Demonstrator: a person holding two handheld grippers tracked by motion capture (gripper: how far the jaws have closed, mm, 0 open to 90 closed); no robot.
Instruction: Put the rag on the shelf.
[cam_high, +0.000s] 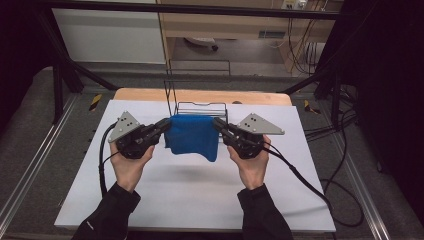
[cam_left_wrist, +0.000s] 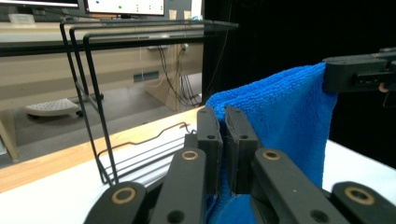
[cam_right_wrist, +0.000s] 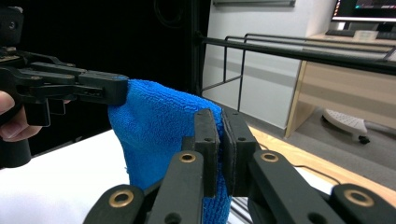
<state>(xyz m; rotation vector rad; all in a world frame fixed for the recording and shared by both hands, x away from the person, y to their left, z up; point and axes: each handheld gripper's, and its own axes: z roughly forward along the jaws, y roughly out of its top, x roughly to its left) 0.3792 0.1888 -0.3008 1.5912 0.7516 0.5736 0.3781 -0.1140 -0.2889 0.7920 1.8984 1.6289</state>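
One blue cloth (cam_high: 193, 136) hung folded in the air above the table, just in front of one black wire rack (cam_high: 200, 107), pinched at its upper left corner by the left gripper (cam_high: 164, 125) and at its upper right corner by the right gripper (cam_high: 218, 124), both clamped tight on it. The table (cam_high: 190, 200) was one white sheet over a wooden top, set inside a dark metal frame. Beyond it stood light wood desks, loose cables and two monitors.
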